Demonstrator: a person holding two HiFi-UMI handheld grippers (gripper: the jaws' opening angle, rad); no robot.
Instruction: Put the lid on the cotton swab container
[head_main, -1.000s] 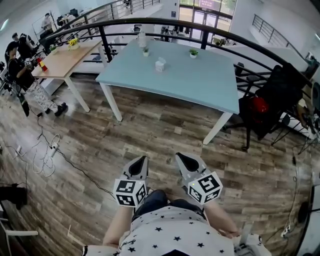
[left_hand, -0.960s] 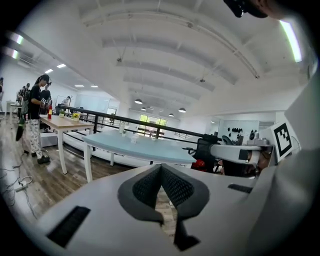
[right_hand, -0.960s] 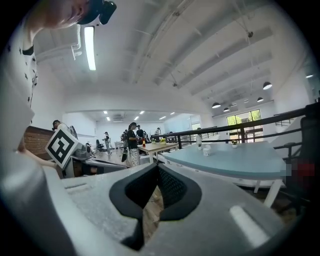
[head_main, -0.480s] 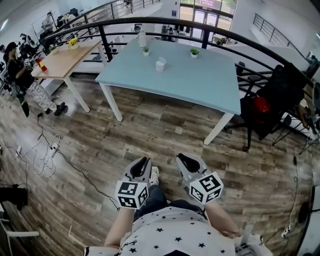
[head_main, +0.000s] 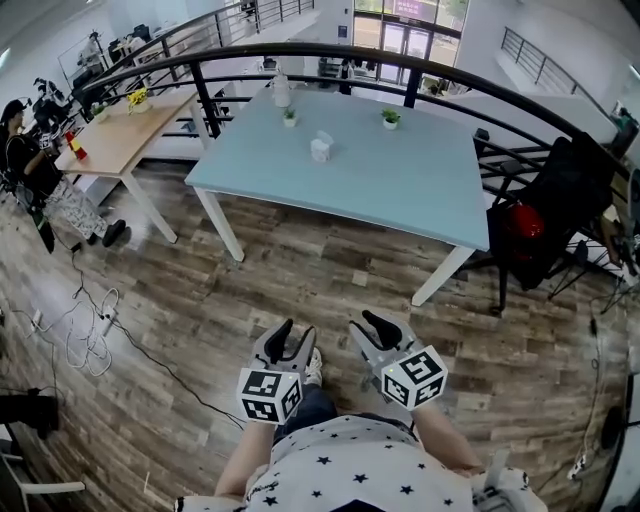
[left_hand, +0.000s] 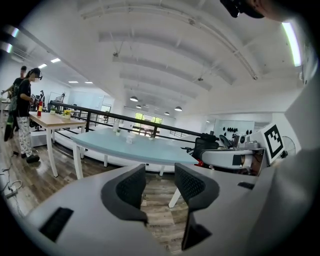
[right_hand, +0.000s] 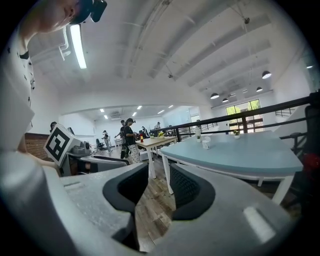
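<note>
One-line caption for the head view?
Empty left gripper and right gripper, fingers opening, held low before a light blue table.

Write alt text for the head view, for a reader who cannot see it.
A person in a star-print shirt holds the left gripper and right gripper low over a brown wood-plank floor, both sets of jaws opening with nothing between them. Ahead stands a pale blue rectangular table carrying a small white container and two small potted plants.
</note>
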